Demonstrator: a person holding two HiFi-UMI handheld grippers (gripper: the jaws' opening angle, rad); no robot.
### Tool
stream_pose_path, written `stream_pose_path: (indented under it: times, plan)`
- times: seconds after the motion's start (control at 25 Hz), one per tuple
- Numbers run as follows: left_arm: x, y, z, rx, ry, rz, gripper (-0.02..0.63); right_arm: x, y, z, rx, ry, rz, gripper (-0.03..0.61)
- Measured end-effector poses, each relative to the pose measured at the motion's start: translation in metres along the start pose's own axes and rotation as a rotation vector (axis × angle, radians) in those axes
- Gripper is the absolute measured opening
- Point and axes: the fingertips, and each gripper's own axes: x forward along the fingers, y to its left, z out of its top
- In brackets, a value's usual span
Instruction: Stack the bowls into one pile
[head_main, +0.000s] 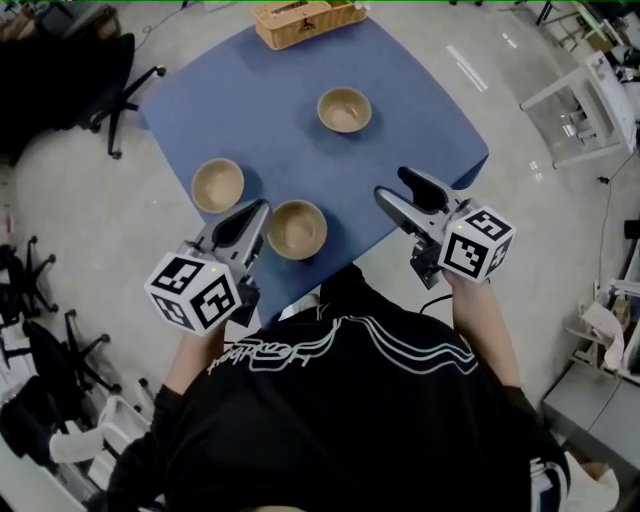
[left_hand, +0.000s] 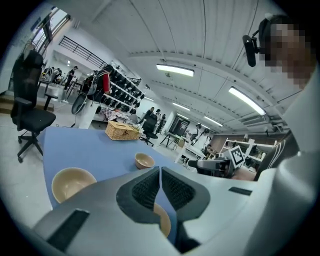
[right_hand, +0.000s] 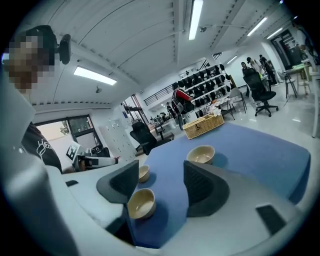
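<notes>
Three tan bowls stand apart on the blue table (head_main: 420, 100): a far bowl (head_main: 344, 110), a left bowl (head_main: 218, 185) and a near bowl (head_main: 297, 229). My left gripper (head_main: 260, 210) hovers just left of the near bowl, jaws shut with nothing between them. In the left gripper view the near bowl (left_hand: 163, 223) is partly hidden behind the pads (left_hand: 147, 190), with the left bowl (left_hand: 72, 182) beside them. My right gripper (head_main: 393, 183) is open and empty at the table's near right. The right gripper view shows the near bowl (right_hand: 141, 203) low between its jaws and the far bowl (right_hand: 201, 154) beyond.
A wicker basket (head_main: 305, 20) sits at the table's far edge. A black office chair (head_main: 100, 80) stands left of the table and a white frame (head_main: 585, 110) to its right. The person's body is against the table's near corner.
</notes>
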Motion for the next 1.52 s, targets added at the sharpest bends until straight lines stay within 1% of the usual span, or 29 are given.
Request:
stream_pose_path:
  times: [0.16, 0.4, 0.52, 0.8, 0.92, 1.08, 1.28, 1.4, 1.52]
  plan:
    - [0.016, 0.012, 0.001, -0.016, 0.009, 0.037, 0.032, 0.020, -0.027, 0.004, 0.029, 0.024, 0.018, 0.297]
    - [0.033, 0.035, 0.005, -0.050, 0.017, 0.103, 0.033, 0.055, -0.069, 0.016, 0.045, 0.082, 0.019, 0.298]
    - [0.043, 0.042, 0.009, -0.071, 0.009, 0.128, 0.032, 0.069, -0.089, 0.019, 0.056, 0.114, 0.014, 0.297]
    - [0.056, 0.050, 0.005, -0.099, 0.004, 0.184, 0.032, 0.097, -0.134, 0.015, 0.116, 0.166, -0.013, 0.296]
    - [0.060, 0.054, 0.005, -0.117, -0.004, 0.222, 0.033, 0.113, -0.153, 0.015, 0.112, 0.194, -0.020, 0.291]
    - [0.060, 0.057, 0.001, -0.118, -0.014, 0.261, 0.034, 0.132, -0.173, 0.012, 0.097, 0.220, -0.034, 0.285]
    - [0.051, 0.056, 0.000, -0.135, -0.048, 0.319, 0.032, 0.146, -0.187, 0.004, 0.063, 0.267, -0.050, 0.279]
    - [0.049, 0.058, 0.000, -0.140, -0.061, 0.340, 0.033, 0.155, -0.194, 0.002, 0.067, 0.289, -0.054, 0.272]
    - [0.046, 0.060, -0.006, -0.149, -0.074, 0.354, 0.032, 0.161, -0.201, -0.001, 0.079, 0.300, -0.066, 0.246]
